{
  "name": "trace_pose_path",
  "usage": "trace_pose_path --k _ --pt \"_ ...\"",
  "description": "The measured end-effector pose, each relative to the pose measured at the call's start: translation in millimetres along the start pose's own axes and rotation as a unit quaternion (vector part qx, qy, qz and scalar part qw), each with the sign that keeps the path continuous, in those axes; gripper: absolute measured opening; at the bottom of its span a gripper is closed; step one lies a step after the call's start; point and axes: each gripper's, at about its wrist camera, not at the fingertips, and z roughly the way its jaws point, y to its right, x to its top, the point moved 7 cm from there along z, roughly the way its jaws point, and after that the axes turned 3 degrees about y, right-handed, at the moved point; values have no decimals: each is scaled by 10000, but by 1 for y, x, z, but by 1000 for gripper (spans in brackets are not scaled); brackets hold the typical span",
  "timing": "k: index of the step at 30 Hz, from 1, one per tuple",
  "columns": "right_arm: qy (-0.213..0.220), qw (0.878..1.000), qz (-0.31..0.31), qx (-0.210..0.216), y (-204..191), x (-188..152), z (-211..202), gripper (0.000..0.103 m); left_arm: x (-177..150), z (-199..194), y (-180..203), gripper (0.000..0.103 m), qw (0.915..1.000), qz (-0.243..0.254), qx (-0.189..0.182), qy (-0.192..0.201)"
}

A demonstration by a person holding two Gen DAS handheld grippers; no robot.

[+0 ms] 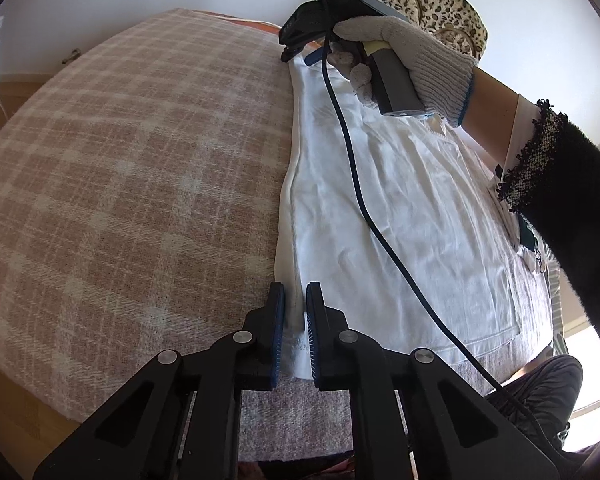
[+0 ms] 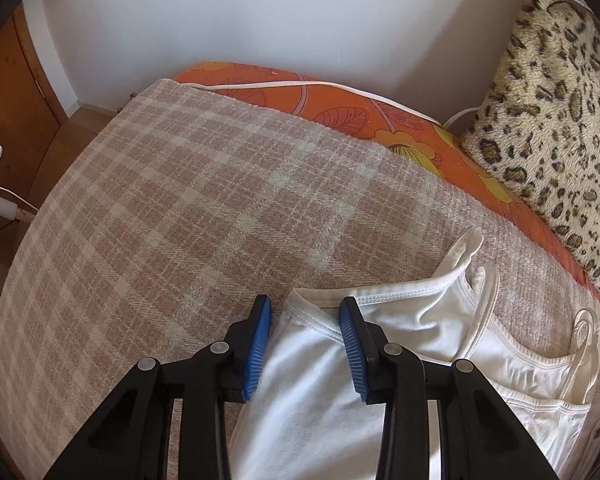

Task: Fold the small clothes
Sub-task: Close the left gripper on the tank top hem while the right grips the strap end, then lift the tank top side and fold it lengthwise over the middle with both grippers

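Observation:
A white sleeveless top [image 1: 400,216] lies flat on the pink plaid blanket [image 1: 132,184], its long left edge folded inward. My left gripper [image 1: 295,320] has its blue-padded jaws narrowly apart astride the hem corner of that fold; the cloth lies between the pads. In the right wrist view, my right gripper [image 2: 305,336] is open, its jaws on either side of the top's [image 2: 320,392] armhole corner near the thin shoulder straps [image 2: 580,344]. In the left wrist view the right gripper [image 1: 296,46] sits at the top's far end, held by a gloved hand [image 1: 412,60].
A leopard-print cushion [image 2: 556,120] and an orange floral sheet [image 2: 340,108] lie at the far side by the white wall. A black cable [image 1: 364,208] drapes over the top. A wooden door [image 2: 16,92] stands at left.

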Motion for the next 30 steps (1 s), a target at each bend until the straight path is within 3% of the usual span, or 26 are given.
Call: trace_pose_path --k 5,8,21,30 --pt "-13 10000 -29 -18 2 3 -1 11 -1 -2 3 4 9999 100 -41 67" --pt "68 10000 -16 40 7 4 -11 8 0 -5 6 3 9998 143 -124 117" --pt "450 9983 332 159 59 11 -55 6 2 -13 63 3 9952 739 -595 240" --pt "607 9958 686 95 106 -14 -72 6 -5 -2 98 3 9899 1200 -737 135"
